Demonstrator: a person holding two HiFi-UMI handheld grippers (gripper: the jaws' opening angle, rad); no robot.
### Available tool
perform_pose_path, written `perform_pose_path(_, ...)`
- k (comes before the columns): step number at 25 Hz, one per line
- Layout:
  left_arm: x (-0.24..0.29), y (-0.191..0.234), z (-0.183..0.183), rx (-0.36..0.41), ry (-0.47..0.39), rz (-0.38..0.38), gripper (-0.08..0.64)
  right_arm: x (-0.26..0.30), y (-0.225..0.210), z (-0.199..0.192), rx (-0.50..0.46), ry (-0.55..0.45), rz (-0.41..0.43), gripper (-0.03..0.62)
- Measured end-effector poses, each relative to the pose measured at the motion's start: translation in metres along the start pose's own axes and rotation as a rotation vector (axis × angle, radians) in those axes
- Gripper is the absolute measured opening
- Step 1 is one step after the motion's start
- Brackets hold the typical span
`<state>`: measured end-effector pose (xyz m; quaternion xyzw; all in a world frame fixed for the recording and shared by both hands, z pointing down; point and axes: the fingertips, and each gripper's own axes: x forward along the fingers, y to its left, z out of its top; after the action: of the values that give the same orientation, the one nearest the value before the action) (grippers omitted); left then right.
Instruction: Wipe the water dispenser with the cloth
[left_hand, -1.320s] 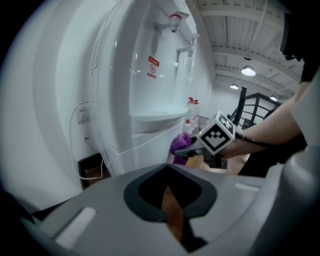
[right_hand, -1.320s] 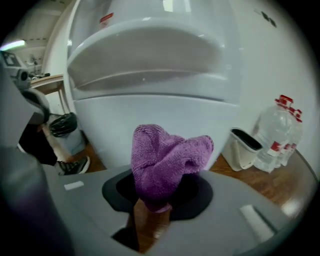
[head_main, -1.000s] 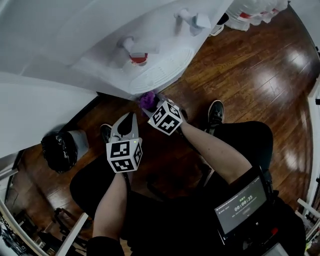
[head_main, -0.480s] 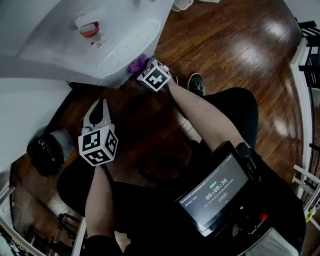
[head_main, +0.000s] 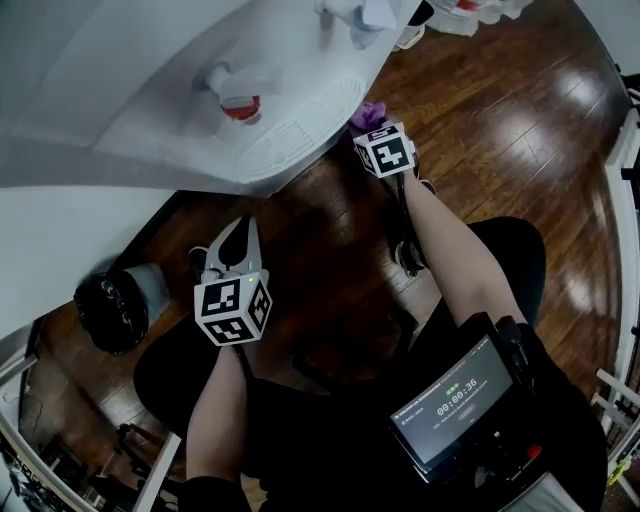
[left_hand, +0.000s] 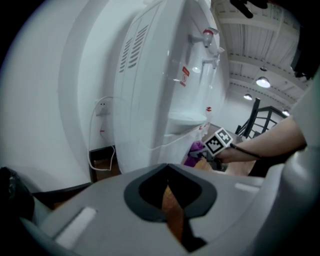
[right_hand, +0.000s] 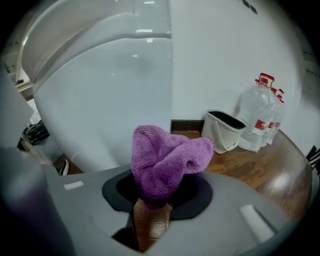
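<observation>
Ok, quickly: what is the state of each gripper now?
Left gripper: shut, holding nothing.
Right gripper: shut on the cloth.

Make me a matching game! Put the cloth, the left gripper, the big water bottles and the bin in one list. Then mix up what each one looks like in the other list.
Things:
1. cloth
2. left gripper
3. water bottles
4. bin

What it looks like:
A. shut, with nothing in it
B. purple and fluffy
C. see-through, with red caps
D. white, open at the top

Pairs: 1-B, 2-A, 3-C, 4-D
</observation>
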<state>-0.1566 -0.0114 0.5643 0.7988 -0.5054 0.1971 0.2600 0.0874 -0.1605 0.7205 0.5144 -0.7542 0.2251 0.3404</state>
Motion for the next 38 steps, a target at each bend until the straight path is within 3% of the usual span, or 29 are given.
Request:
perform_pose_path(3, -0.001, 0.002, -0.001, 0.001, 0.0, 0.002, 0.021, 0.009, 0.022, -0.012, -0.037, 0.043, 0.005, 0.127)
perform_pose_path(5, -0.002, 0.004, -0.002, 0.0, 0.002, 0.002, 0.021, 0.016, 0.051, -0.021, -0.108, 0.078, 0.051, 0.127)
perform_pose_path(13, -0.016, 0.015, -0.007, -0.019, -0.015, 0.017, 0.021, 0.027, 0.236, -0.061, -0.432, 0.156, 0.381, 0.127)
perform_pose_path(16, -0.024, 0.027, -0.009, -0.035, -0.017, 0.032, 0.021, 0.033, 0.293, -0.066, -0.447, 0.152, 0.469, 0.127)
perform_pose_path(19, -0.031, 0.032, -0.012, -0.057, -0.011, 0.031, 0.021, 0.048, 0.312, -0.076, -0.415, 0.169, 0.484, 0.127)
perform_pose_path(24, -0.029, 0.038, -0.015, -0.072, 0.003, 0.024, 0.021, 0.071, 0.264, -0.088, -0.437, 0.226, 0.423, 0.127)
perform_pose_path(32, -0.026, 0.021, -0.011, -0.11, -0.007, 0.009, 0.021, 0.085, 0.093, -0.086, -0.47, 0.363, 0.212, 0.127)
perform_pose_path(38, -0.012, -0.016, -0.004, -0.092, -0.001, -0.053, 0.021, 0.098, 0.028, -0.1, -0.32, 0.334, 0.078, 0.127)
